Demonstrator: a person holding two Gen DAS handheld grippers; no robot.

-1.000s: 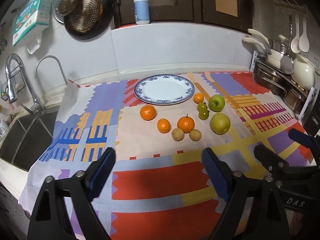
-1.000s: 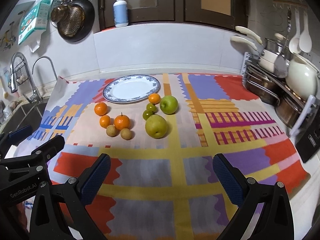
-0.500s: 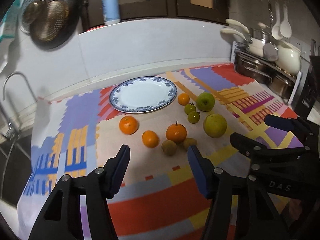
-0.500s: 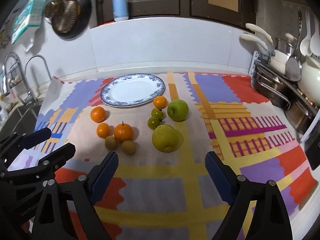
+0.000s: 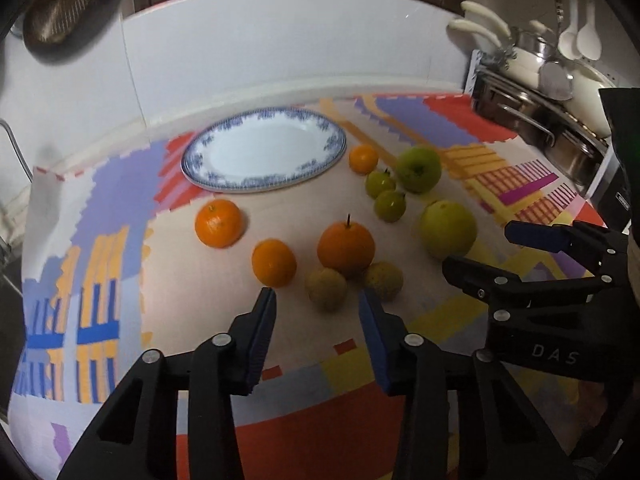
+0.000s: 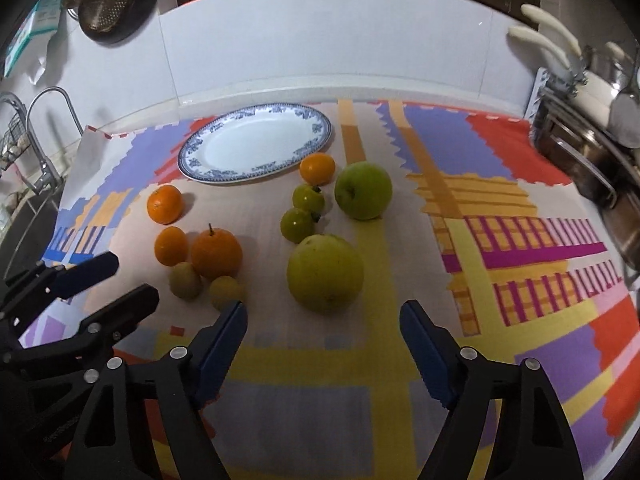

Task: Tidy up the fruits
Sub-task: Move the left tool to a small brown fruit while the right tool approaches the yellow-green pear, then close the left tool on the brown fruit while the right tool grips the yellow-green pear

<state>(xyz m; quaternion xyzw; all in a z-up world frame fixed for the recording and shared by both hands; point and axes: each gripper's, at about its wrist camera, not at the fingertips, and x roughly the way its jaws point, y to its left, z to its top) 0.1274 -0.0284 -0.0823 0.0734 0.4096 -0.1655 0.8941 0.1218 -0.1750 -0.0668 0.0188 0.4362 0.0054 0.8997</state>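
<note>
Fruit lies scattered on a patchwork cloth in front of a blue-rimmed white plate (image 5: 264,152) (image 6: 256,148) with nothing on it. Oranges (image 5: 346,245) (image 6: 216,253), two small brownish fruits (image 5: 326,289) (image 6: 185,280), small green fruits (image 6: 298,224), a green apple (image 6: 363,195) and a large yellow-green pear (image 6: 325,273) (image 5: 448,230) form the group. My left gripper (image 5: 318,300) hovers just short of a brownish fruit, jaws closing, nothing between them. My right gripper (image 6: 322,316) sits just before the pear, jaws closing, still apart from it.
A rack of steel pots and white utensils (image 5: 536,80) stands at the right edge. A sink with a tap (image 6: 44,136) lies to the left. A white backsplash wall (image 6: 320,48) rises behind the plate, with a strainer and pan (image 6: 104,4) hanging on it.
Both grippers have moved forward and down toward the fruit, which now looks larger. The jaws of both have narrowed, the left much more than the right.
</note>
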